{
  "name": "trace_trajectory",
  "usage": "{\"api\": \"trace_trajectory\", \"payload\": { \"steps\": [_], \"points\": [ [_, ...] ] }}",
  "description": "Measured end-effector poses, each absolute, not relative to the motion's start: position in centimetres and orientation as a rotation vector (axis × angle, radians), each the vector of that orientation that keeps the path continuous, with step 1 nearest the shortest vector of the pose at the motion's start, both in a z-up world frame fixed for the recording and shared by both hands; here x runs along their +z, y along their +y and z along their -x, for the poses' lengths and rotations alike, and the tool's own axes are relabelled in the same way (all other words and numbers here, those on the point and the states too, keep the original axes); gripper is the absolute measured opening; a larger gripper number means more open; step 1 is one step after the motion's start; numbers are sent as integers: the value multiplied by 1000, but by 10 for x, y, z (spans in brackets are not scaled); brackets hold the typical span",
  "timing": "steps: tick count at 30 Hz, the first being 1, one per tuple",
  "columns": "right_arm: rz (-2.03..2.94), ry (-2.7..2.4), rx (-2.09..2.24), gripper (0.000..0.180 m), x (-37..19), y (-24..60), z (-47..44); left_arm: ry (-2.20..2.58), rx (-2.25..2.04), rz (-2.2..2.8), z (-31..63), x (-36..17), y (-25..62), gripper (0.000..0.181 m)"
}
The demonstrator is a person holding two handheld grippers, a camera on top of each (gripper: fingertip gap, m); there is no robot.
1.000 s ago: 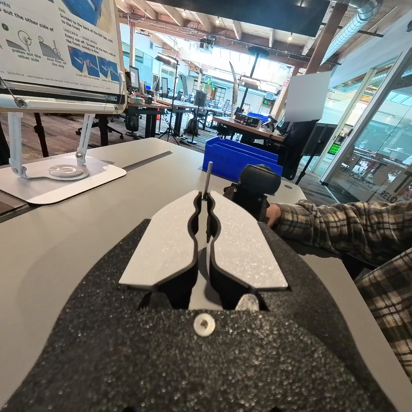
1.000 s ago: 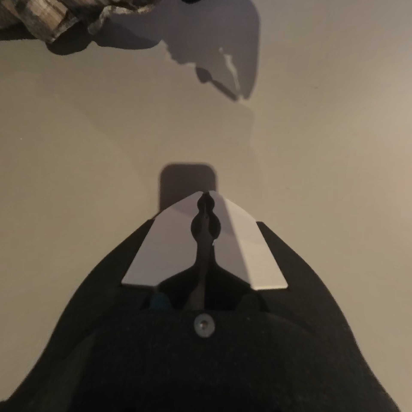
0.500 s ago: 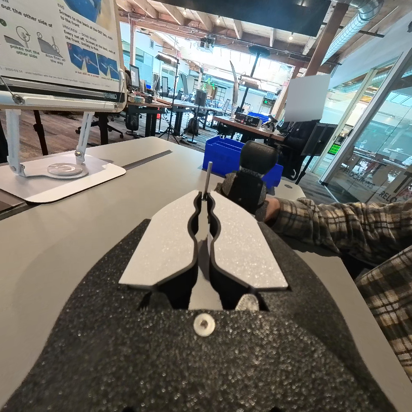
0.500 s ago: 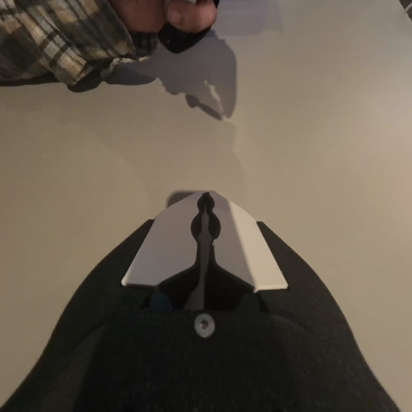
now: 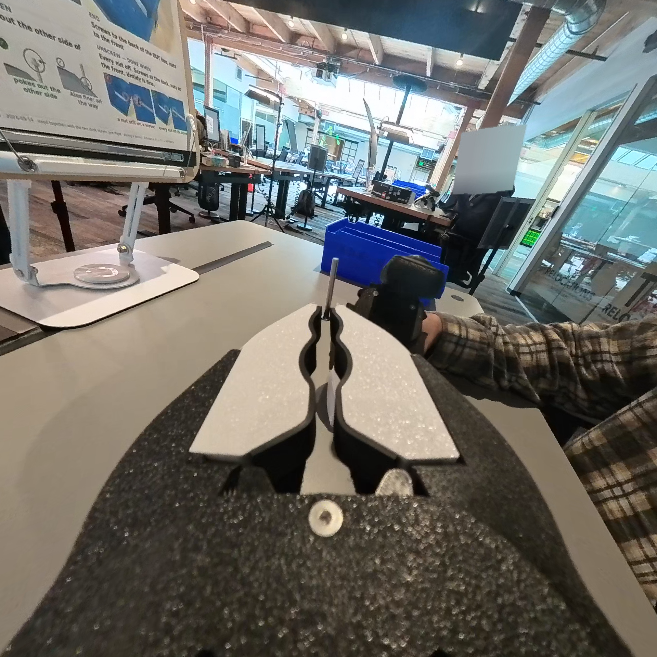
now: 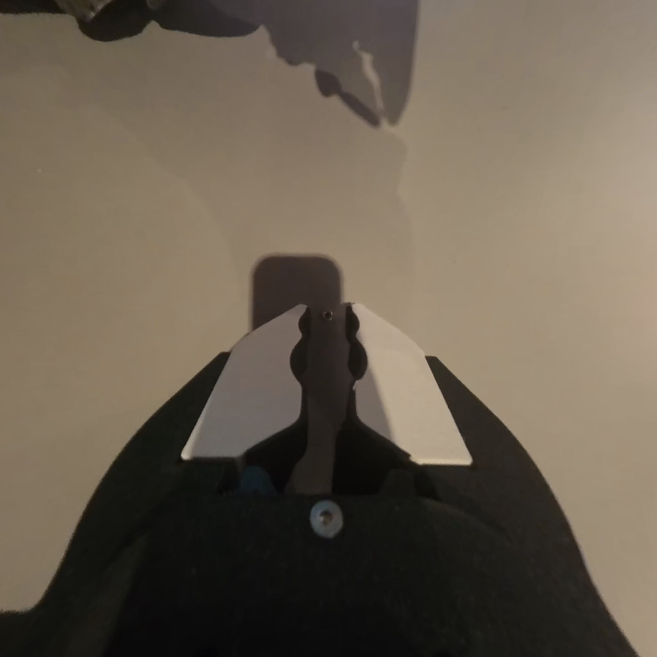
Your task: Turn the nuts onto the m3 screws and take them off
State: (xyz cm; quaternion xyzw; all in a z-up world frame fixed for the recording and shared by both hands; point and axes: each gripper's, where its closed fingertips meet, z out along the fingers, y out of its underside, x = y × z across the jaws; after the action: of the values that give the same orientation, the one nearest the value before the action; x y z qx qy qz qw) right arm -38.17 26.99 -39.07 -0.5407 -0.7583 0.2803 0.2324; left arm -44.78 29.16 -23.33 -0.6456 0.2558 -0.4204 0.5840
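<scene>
With the left gripper (image 5: 325, 317) pinching the screw (image 5: 332, 284) upright over the table (image 5: 106, 355), the right gripper (image 6: 327, 308), fingers slightly parted above a nut (image 6: 326, 314), should pinch it squarely.

The left gripper (image 5: 325, 316), with two pale grey speckled fingers (image 5: 270, 384) in a coarse black foam body, has its jaws closed to a thin slit, pinching a thin dark metal screw (image 5: 332, 284) that stands upright past the tips. In the left wrist view the black right gripper (image 5: 401, 302) sits just beyond to the right, gripped by a hand (image 5: 432, 329) in a brown plaid sleeve (image 5: 540, 359). The right gripper (image 6: 325, 311) points straight down, its jaws parted by a narrow gap, a small dark nut (image 6: 326, 314) between the tips, touching neither
</scene>
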Motion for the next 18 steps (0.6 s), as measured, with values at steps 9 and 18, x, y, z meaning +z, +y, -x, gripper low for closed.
{"api": "trace_trajectory", "payload": {
  "steps": [9, 18],
  "points": [
    [1513, -2128, 738, 6, -392, 267, 380, 595, -985, 1507, 447, -233, 292, 4],
    [1543, -2100, 755, 5, -392, 268, 380, 599, -990, 1512, 445, -235, 292, 4]
  ]
}}
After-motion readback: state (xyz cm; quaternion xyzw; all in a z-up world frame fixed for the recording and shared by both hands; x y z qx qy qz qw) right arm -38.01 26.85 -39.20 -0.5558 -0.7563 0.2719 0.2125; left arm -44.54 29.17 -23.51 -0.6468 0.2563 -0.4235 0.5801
